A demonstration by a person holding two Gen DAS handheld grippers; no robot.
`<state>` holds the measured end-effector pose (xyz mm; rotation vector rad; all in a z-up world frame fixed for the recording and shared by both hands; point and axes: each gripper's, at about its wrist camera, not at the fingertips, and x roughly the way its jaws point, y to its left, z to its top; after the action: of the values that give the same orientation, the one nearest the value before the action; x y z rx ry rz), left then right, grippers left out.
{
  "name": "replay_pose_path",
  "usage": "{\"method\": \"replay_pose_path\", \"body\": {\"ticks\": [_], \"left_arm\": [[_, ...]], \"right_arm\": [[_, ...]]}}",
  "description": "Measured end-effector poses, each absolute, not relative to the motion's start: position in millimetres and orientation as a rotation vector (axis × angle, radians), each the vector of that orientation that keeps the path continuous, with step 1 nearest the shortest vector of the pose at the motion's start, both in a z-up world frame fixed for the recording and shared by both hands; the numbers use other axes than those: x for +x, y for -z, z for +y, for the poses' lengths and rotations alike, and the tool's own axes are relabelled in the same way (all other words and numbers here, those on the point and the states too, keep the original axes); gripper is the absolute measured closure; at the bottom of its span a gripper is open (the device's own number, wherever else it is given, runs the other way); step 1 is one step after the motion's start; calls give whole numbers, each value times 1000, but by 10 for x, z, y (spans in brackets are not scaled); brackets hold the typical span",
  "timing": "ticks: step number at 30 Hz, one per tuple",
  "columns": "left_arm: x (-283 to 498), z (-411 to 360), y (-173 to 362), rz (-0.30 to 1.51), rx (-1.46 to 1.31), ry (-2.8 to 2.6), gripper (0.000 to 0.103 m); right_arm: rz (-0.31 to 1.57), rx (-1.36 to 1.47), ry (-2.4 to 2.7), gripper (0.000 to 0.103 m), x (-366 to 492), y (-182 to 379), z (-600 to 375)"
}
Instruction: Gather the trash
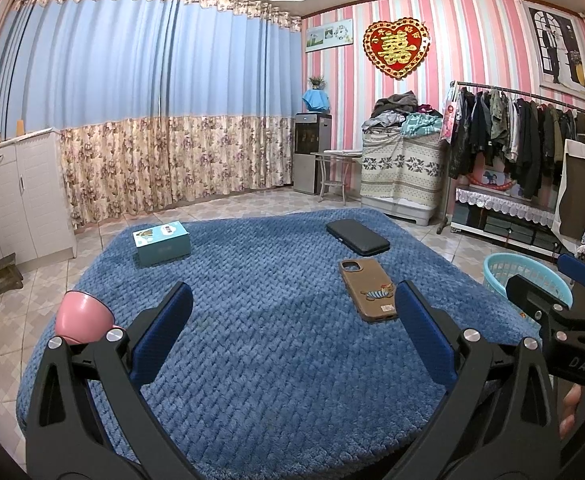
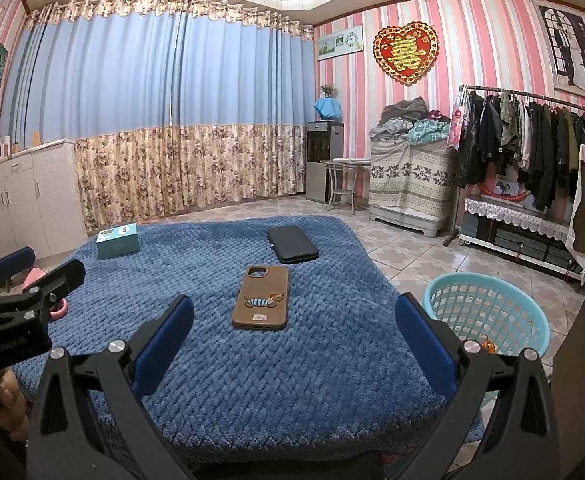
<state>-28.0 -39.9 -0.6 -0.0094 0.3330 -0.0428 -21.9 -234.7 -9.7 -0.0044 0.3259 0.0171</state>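
Observation:
A low surface under a blue knitted blanket (image 1: pixel 252 360) carries a teal box (image 1: pixel 162 242) at the far left, a black case (image 1: pixel 357 237) at the far right and a brown phone case (image 1: pixel 368 290) with a cartoon dog. My left gripper (image 1: pixel 294 292) hangs open over the near middle with nothing between its fingers. My right gripper (image 2: pixel 292 304) is open too, just short of the brown phone case (image 2: pixel 262 298). To its right on the floor stands a teal plastic basket (image 2: pixel 488 280) with a small orange scrap (image 2: pixel 488 346) inside.
A pink cup (image 1: pixel 82 316) sits at the blanket's left edge beside my left finger. White cabinets (image 1: pixel 16 200) line the left wall. At the back are a water dispenser (image 1: pixel 312 152) and a clothes rack (image 1: pixel 524 132). Tiled floor surrounds the blanket.

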Motion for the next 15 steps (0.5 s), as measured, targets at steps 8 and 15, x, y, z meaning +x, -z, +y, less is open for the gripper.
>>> {"method": "replay_pose_path", "body": {"ticks": [8,15], "left_arm": [[-285,-404,-6,333,-12,43,5],[-289,-408,-1,333,-11,43,5]], "right_arm": [[325,-3,-17,4,-217,96,-2351],[324,-4,-17,4,-220,102,-2346]]}}
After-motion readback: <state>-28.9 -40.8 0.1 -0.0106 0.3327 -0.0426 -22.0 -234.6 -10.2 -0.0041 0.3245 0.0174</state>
